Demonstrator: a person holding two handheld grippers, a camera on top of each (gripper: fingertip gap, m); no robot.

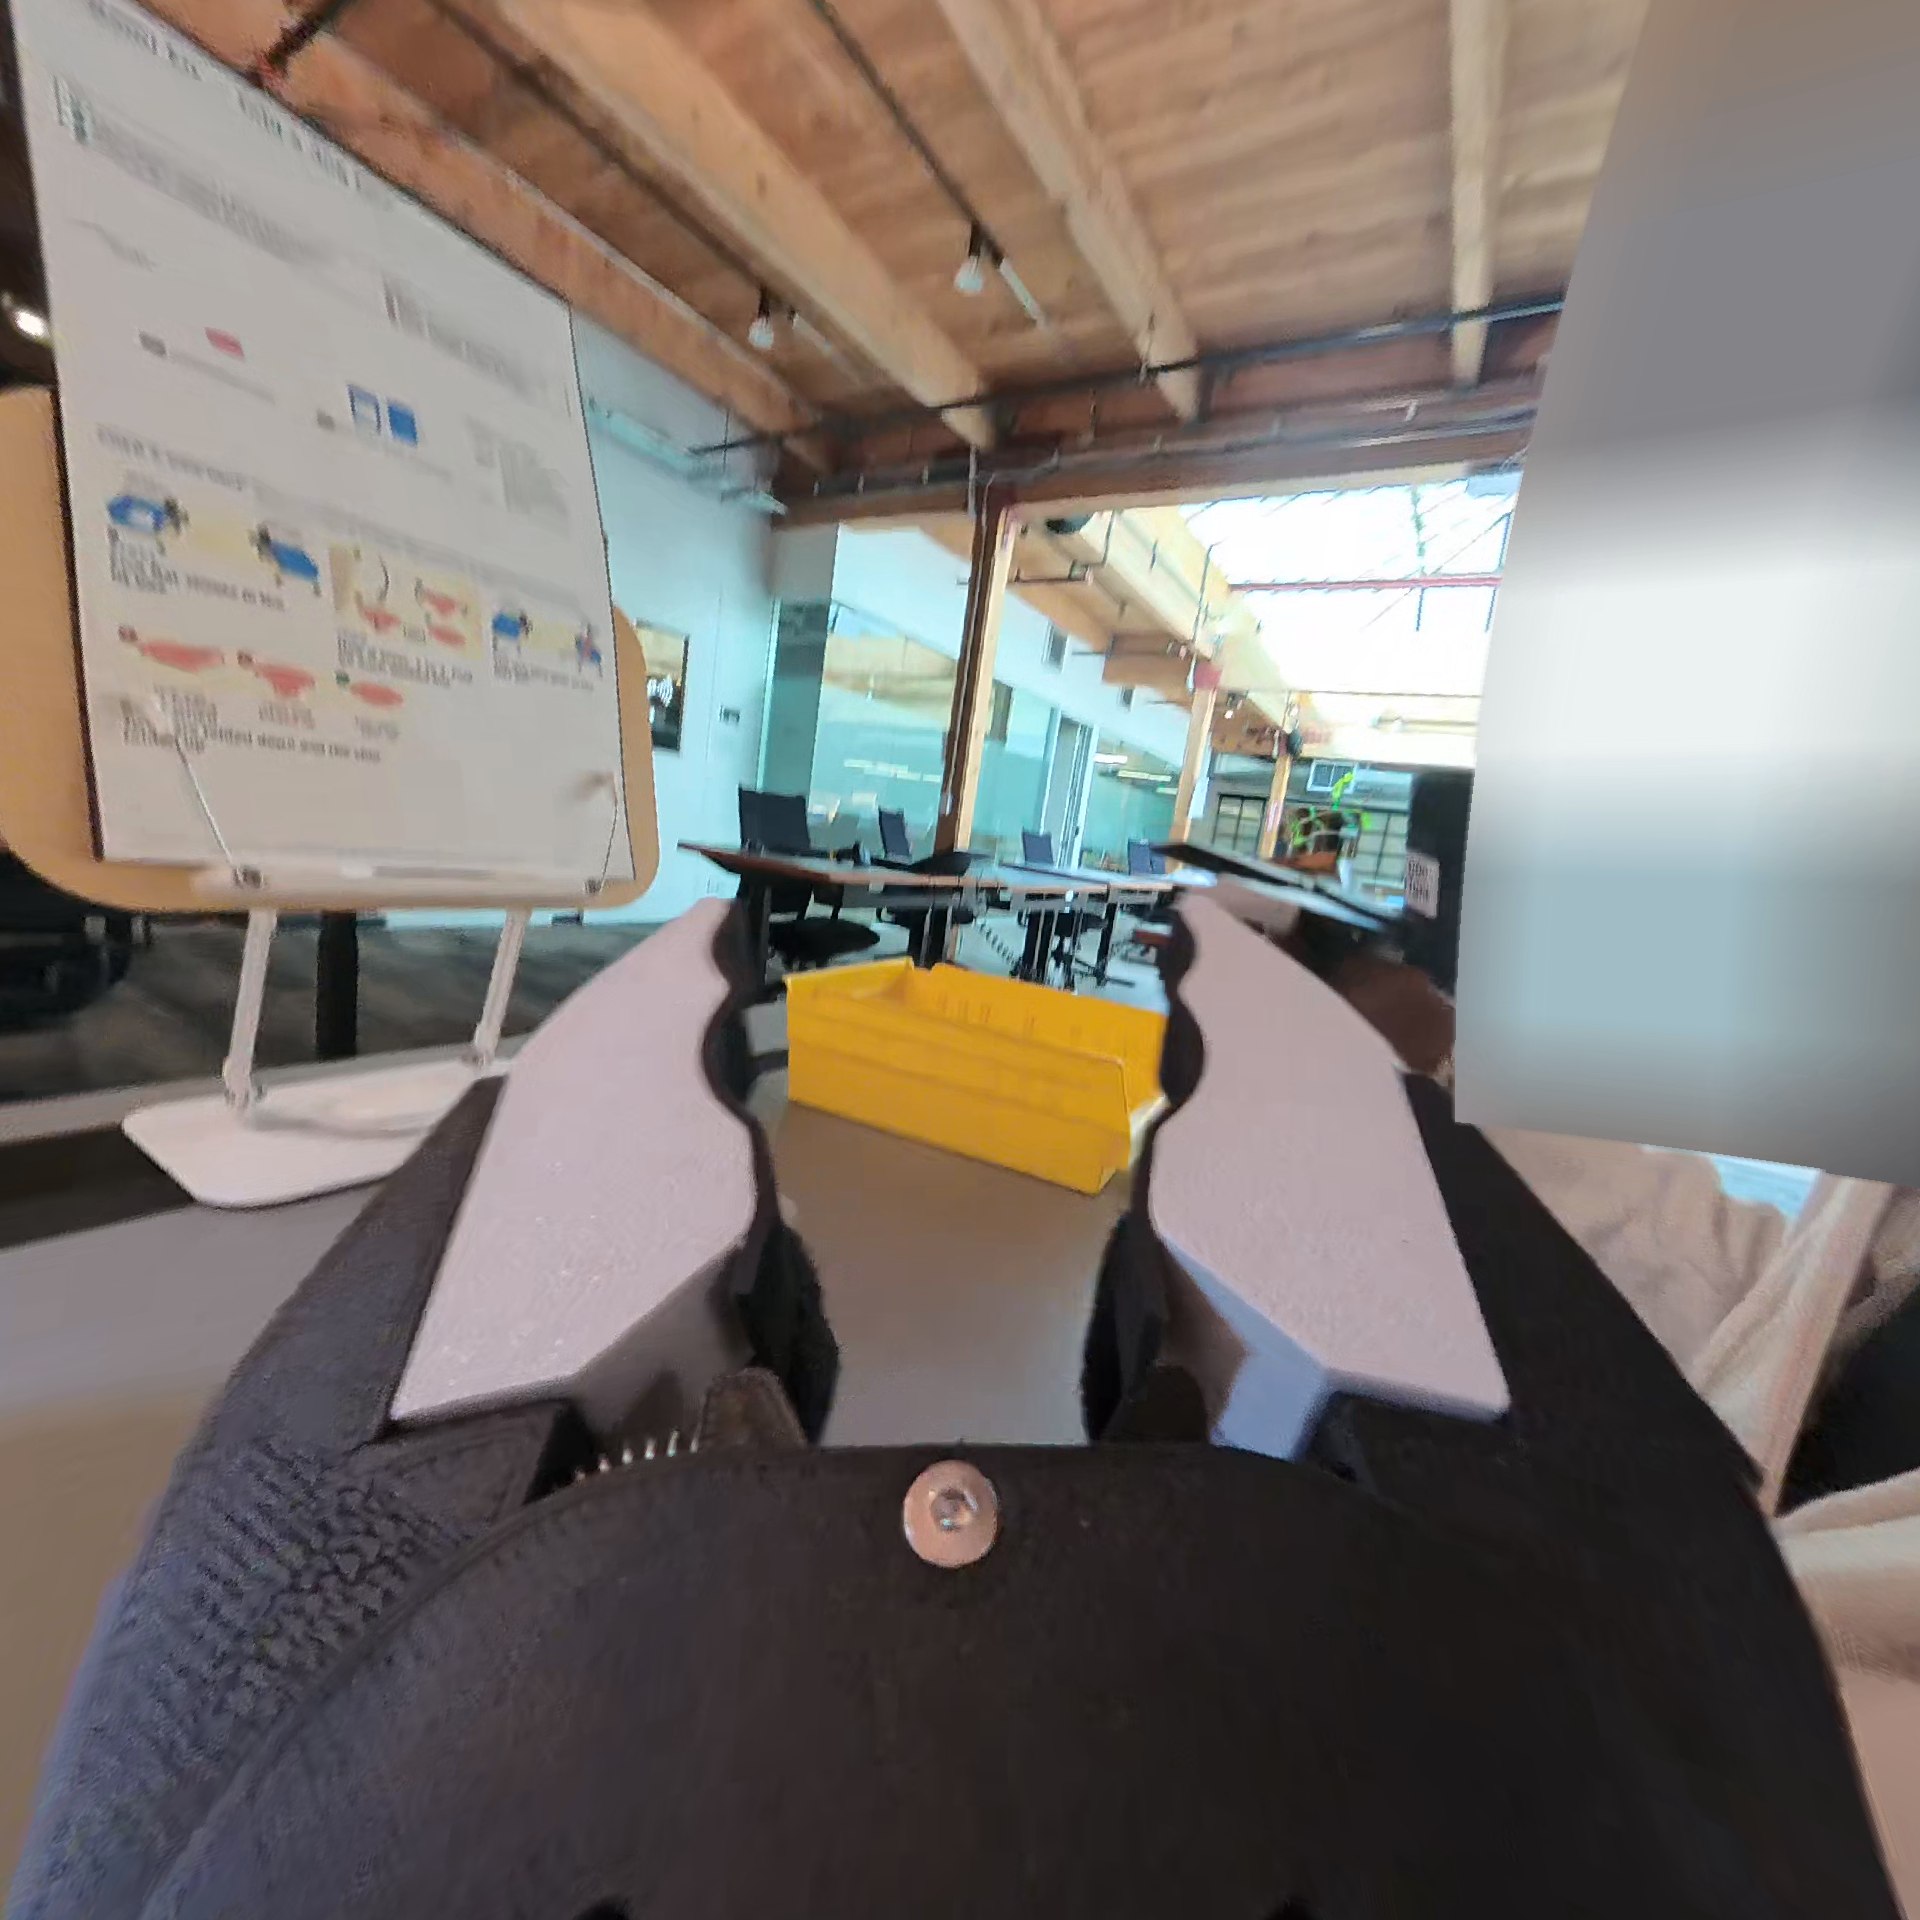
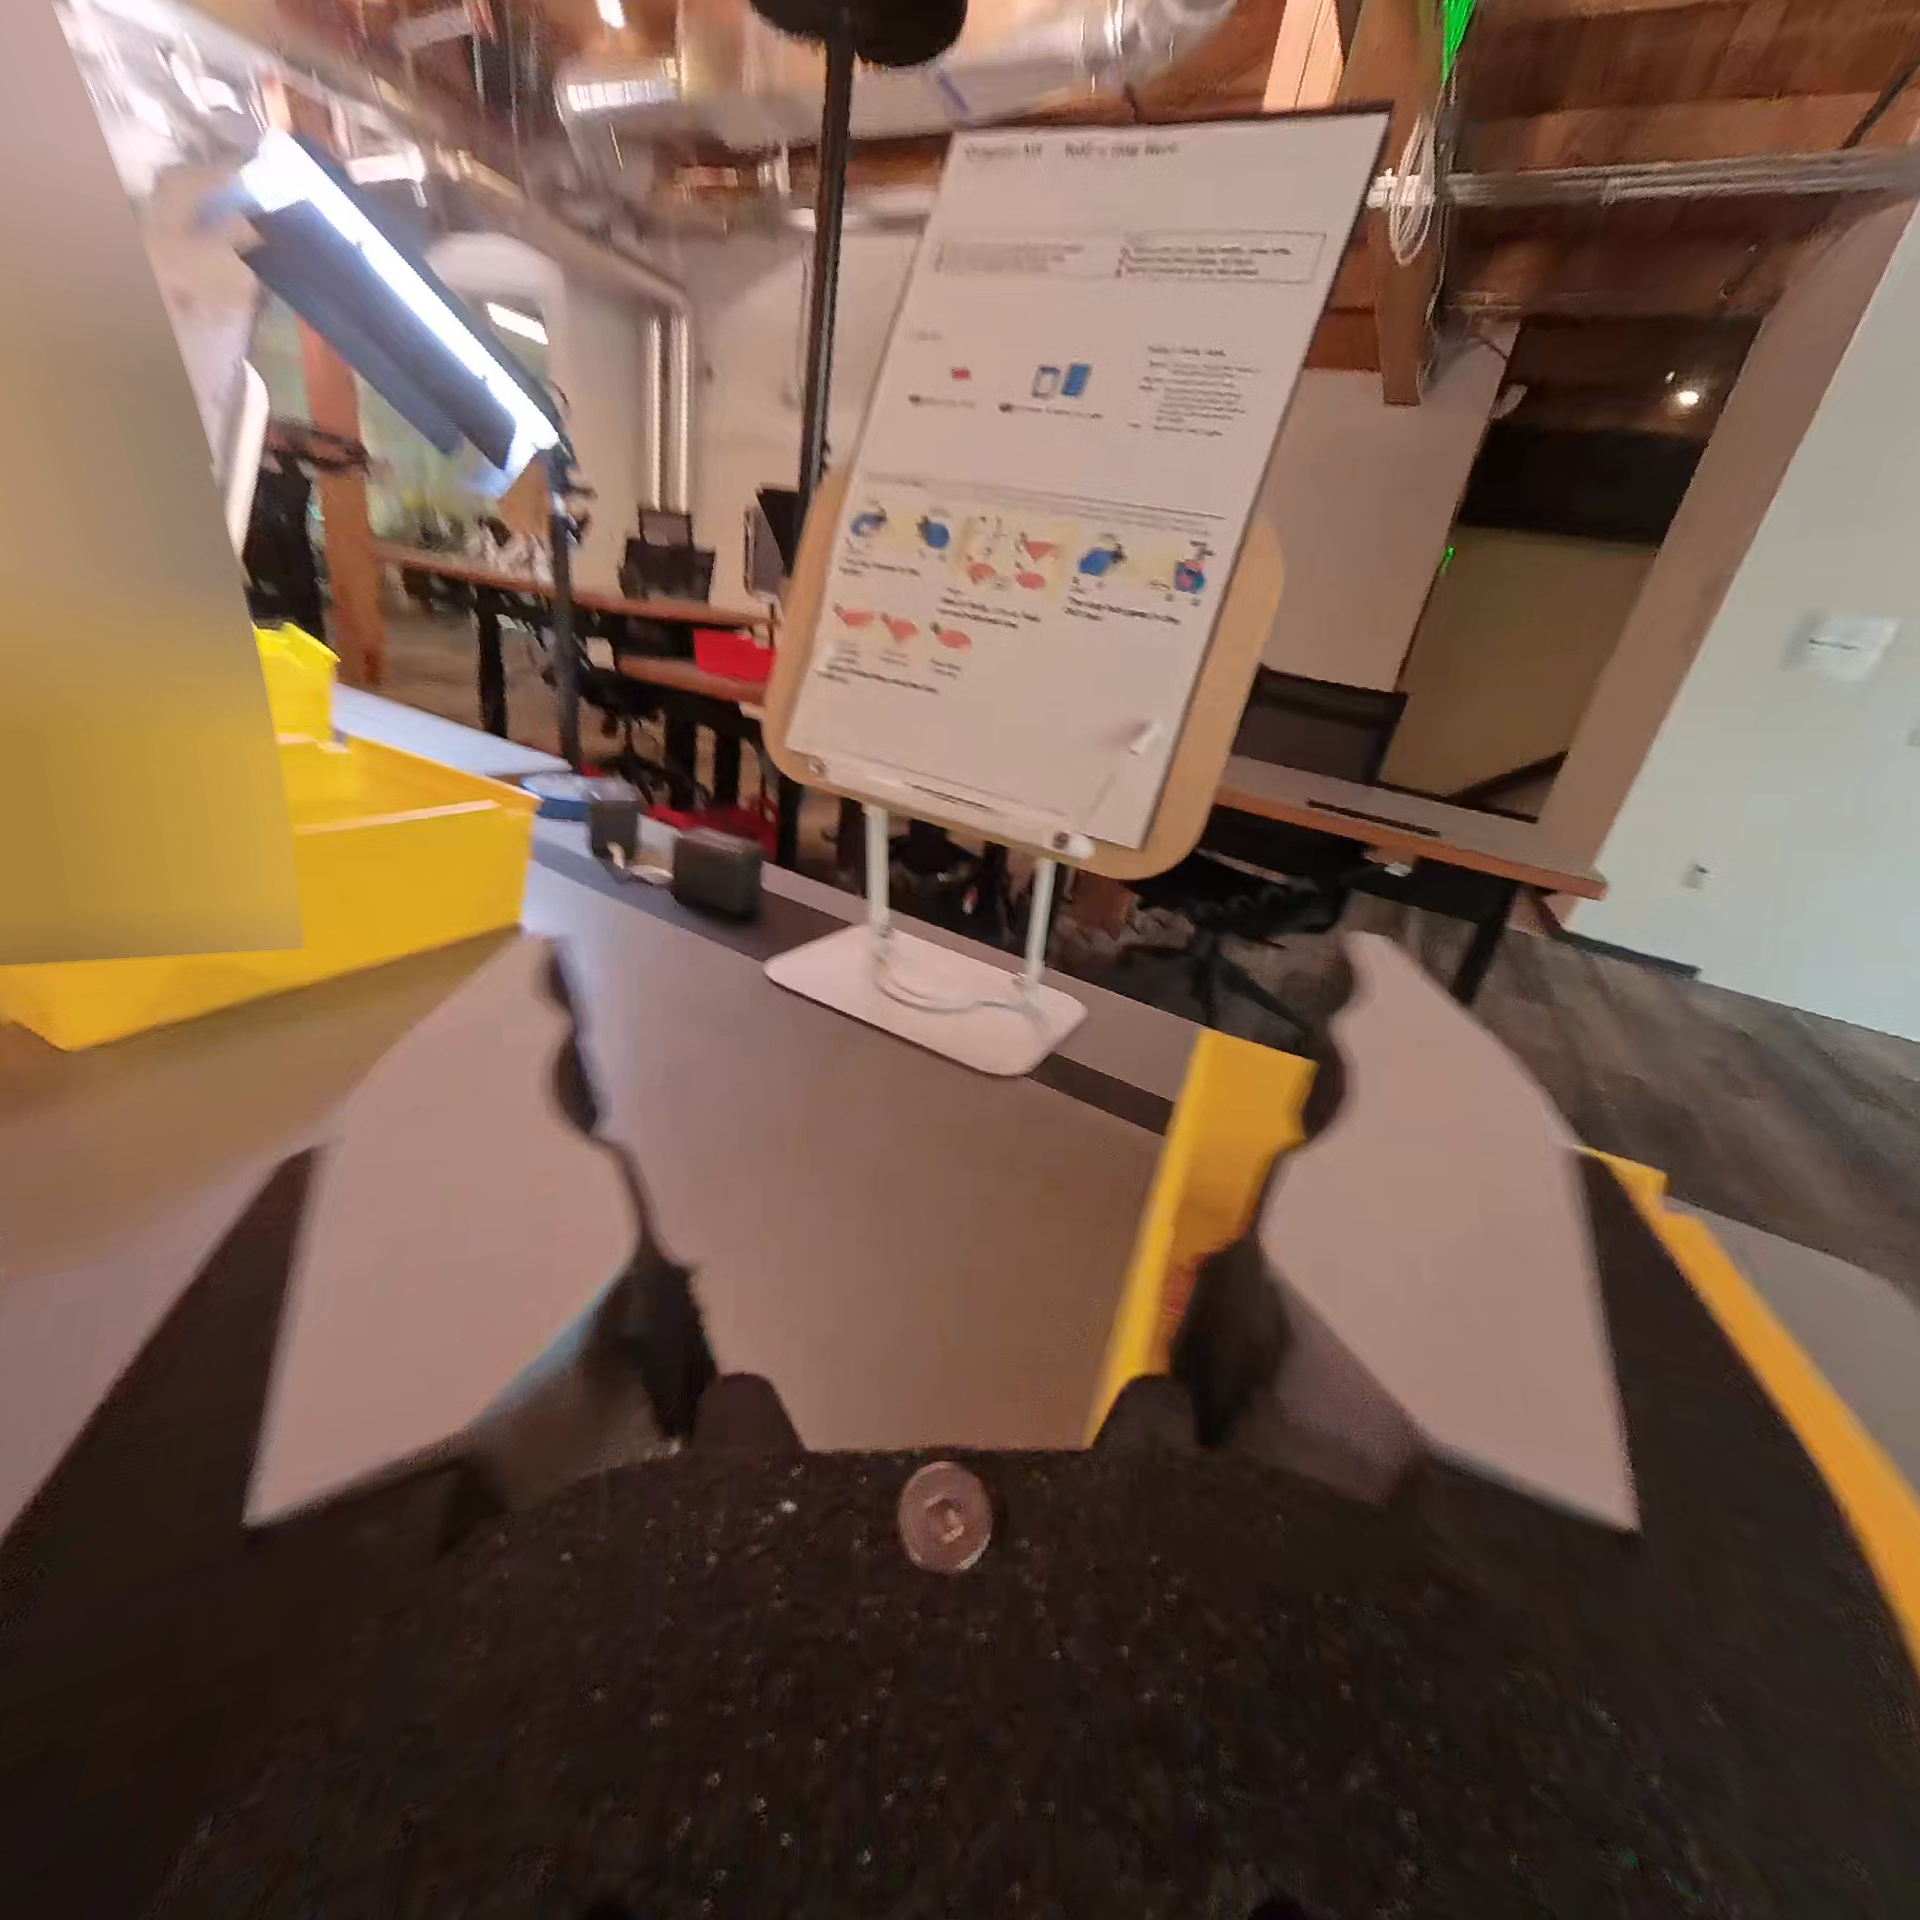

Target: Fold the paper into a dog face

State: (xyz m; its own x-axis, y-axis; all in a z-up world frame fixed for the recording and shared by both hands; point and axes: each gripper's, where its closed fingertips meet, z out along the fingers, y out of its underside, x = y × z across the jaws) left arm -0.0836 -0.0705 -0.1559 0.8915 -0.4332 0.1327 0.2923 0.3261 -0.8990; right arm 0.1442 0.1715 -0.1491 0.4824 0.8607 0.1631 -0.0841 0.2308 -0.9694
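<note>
No paper shows in either view. My left gripper (image 1: 961,935) is open and empty, held above the grey table (image 1: 935,1299) and pointing at a yellow bin (image 1: 966,1070). My right gripper (image 2: 956,987) is open wide and empty, also above the table (image 2: 883,1195). A second yellow bin (image 2: 1205,1174) lies just under and behind its right finger (image 2: 1455,1195); something orange-red shows inside it, too little to name. The right wrist view is blurred by motion.
An instruction sheet on a wooden stand with a white base stands at the table's far edge (image 1: 332,520) (image 2: 1060,488). A large yellow tray (image 2: 343,862) sits at the left. Small black devices (image 2: 717,873) lie near the far edge. A person's beige sleeve (image 1: 1787,1351) is at the right.
</note>
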